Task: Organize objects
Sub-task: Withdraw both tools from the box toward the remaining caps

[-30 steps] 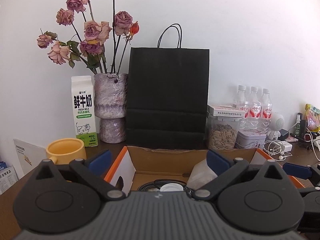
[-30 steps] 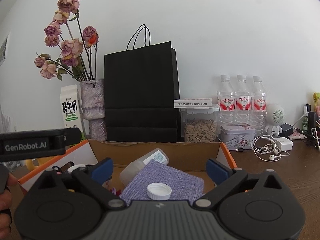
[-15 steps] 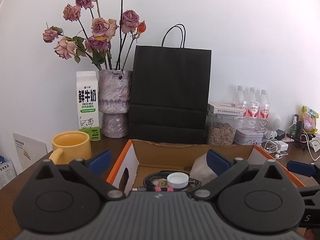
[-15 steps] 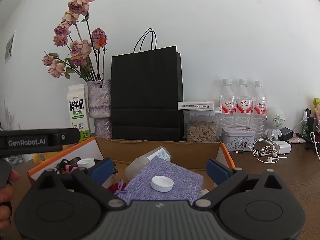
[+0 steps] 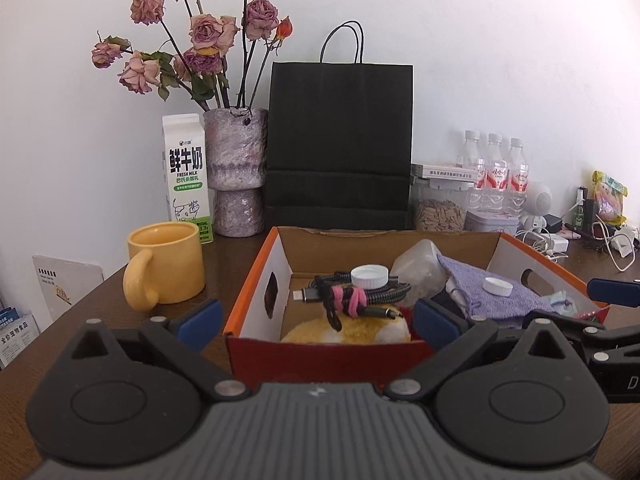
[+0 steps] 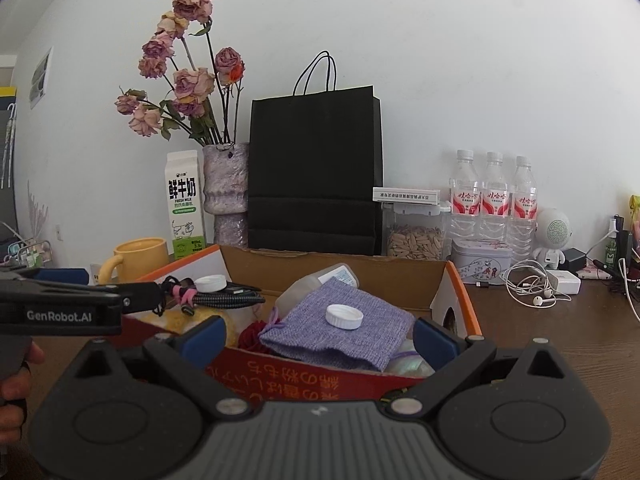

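Cardboard box (image 5: 256, 292), orange-rimmed, red front wall, open top, on the brown bench (image 5: 100, 300) at lower centre of both views; its long axis runs left to right across the frame.

Contents, left wrist view: coiled black cable (image 5: 352, 296) bound with a pink tie, long axis left to right, plug end pointing to frame left; white bottle cap (image 5: 369, 276) lying flat on the coil; yellow plush item (image 5: 352, 330) under the cable; clear plastic bottle (image 5: 418, 268) lying tilted toward the back wall; purple woven pouch (image 5: 480, 286) at right carrying a second white cap (image 5: 497, 287).

Left gripper (image 5: 316, 322): fingers spread wide, holding nothing, straddling the box's near left part; right gripper (image 6: 316, 338): fingers likewise wide apart and empty, either side of the pouch (image 6: 340, 332).

Behind the box, upper half of frame: yellow mug (image 5: 164, 268), milk carton (image 5: 186, 178), vase of dried roses (image 5: 236, 172), black paper bag (image 5: 340, 144), three water bottles (image 5: 494, 168).
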The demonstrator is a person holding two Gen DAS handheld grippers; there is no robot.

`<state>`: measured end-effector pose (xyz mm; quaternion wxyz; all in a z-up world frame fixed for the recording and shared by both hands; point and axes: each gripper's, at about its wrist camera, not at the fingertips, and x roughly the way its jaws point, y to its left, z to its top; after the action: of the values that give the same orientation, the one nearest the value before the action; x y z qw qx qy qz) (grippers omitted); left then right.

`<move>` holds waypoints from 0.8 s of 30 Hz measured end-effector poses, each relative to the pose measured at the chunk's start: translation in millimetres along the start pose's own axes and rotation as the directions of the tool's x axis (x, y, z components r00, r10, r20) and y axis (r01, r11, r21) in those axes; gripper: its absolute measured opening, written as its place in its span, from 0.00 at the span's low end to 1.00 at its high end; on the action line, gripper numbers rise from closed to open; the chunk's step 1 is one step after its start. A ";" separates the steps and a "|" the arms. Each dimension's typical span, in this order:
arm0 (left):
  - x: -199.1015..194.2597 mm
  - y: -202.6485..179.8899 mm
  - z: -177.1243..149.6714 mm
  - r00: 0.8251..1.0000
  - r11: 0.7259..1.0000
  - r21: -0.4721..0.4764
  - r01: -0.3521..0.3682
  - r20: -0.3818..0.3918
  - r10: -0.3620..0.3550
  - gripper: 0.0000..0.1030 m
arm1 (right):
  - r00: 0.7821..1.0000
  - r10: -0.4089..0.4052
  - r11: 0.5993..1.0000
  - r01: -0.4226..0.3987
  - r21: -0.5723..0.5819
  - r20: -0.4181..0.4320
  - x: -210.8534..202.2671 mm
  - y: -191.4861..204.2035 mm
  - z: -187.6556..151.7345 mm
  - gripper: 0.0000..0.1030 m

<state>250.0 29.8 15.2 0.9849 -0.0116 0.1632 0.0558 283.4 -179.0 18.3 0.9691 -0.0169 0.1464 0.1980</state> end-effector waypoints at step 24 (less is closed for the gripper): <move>-43.3 19.8 -38.3 0.990 1.000 -0.031 -0.003 -0.140 -0.001 1.00 | 0.973 0.120 0.992 -0.124 -0.010 -0.197 -51.5 29.0 -41.6 0.96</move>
<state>194.7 43.3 -7.2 0.9707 -0.0309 0.2311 0.0580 215.4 -175.6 -5.8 0.9356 -0.0380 0.2397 0.2563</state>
